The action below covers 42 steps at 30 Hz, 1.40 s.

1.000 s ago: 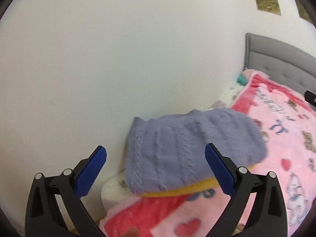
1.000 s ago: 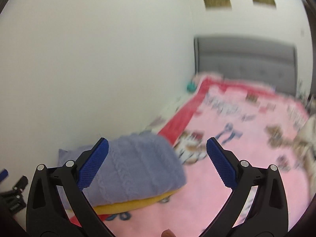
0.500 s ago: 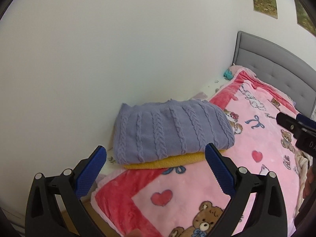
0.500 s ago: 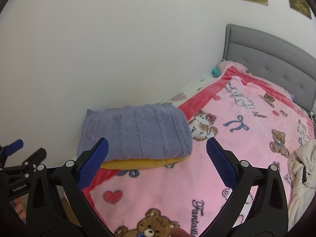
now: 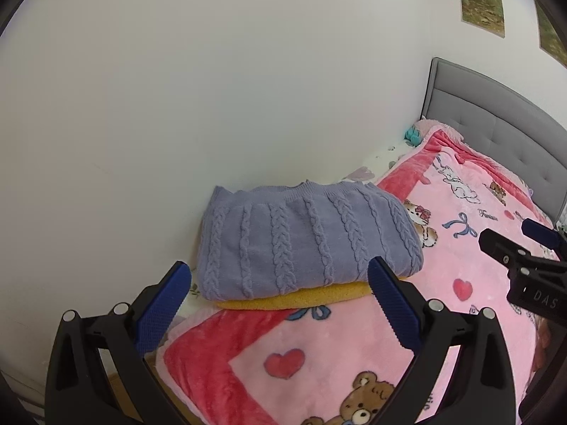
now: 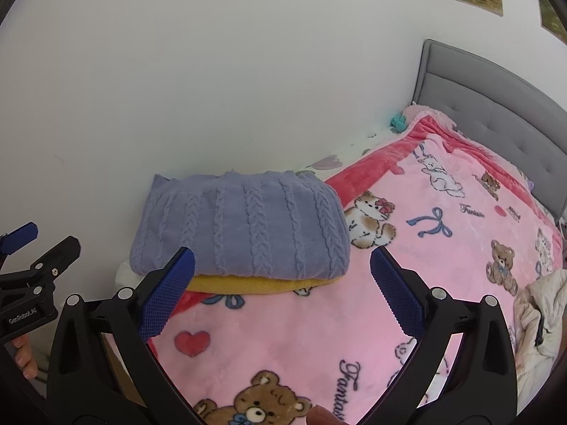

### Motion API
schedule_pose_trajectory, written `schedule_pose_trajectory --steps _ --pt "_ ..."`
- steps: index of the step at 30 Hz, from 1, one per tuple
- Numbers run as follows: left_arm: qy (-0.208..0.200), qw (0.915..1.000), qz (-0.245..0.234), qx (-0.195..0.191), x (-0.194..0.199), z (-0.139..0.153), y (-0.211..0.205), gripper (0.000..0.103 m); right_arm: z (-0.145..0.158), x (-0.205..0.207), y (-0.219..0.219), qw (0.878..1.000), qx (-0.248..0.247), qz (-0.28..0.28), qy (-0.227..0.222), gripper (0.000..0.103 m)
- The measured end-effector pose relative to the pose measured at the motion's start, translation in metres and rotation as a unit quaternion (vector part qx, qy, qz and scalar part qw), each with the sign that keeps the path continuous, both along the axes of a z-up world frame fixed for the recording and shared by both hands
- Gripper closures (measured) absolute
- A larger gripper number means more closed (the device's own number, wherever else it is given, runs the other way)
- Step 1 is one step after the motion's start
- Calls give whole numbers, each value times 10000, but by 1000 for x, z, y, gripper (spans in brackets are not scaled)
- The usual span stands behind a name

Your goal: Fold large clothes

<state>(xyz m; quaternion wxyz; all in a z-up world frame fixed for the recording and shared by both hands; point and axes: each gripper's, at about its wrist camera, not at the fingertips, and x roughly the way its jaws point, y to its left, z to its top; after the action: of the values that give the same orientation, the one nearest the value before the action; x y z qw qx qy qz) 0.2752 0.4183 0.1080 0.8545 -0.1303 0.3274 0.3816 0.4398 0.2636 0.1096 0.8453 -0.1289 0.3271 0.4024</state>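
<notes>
A folded lilac cable-knit sweater (image 5: 301, 237) lies on top of a folded yellow garment (image 5: 294, 299) at the bed's corner by the wall; the stack also shows in the right wrist view (image 6: 244, 226), with the yellow edge (image 6: 255, 285) below. My left gripper (image 5: 280, 304) is open and empty, held back from the stack. My right gripper (image 6: 283, 290) is open and empty, also back from it. A cream garment (image 6: 542, 308) lies crumpled at the right.
The bed carries a pink teddy-bear blanket (image 6: 389, 283) with a red border. A grey padded headboard (image 6: 496, 99) stands at the far end. A white wall (image 5: 212, 88) runs along the left side. A small teal object (image 5: 413, 135) sits by the headboard.
Both grippers have pulled back and up from the folded stack, which now looks smaller and farther away. Both stay open and empty.
</notes>
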Motion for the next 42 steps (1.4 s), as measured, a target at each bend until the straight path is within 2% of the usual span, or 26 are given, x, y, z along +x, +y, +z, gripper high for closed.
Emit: schedule_pose_trajectory --steps 18,42 --pt "-67 9998 -86 -179 42 -11 46 5 -6 27 55 9999 -155 10 -25 8" --pt "13 9999 -9 -153 43 -11 48 5 -7 28 58 9999 -115 -15 26 8"
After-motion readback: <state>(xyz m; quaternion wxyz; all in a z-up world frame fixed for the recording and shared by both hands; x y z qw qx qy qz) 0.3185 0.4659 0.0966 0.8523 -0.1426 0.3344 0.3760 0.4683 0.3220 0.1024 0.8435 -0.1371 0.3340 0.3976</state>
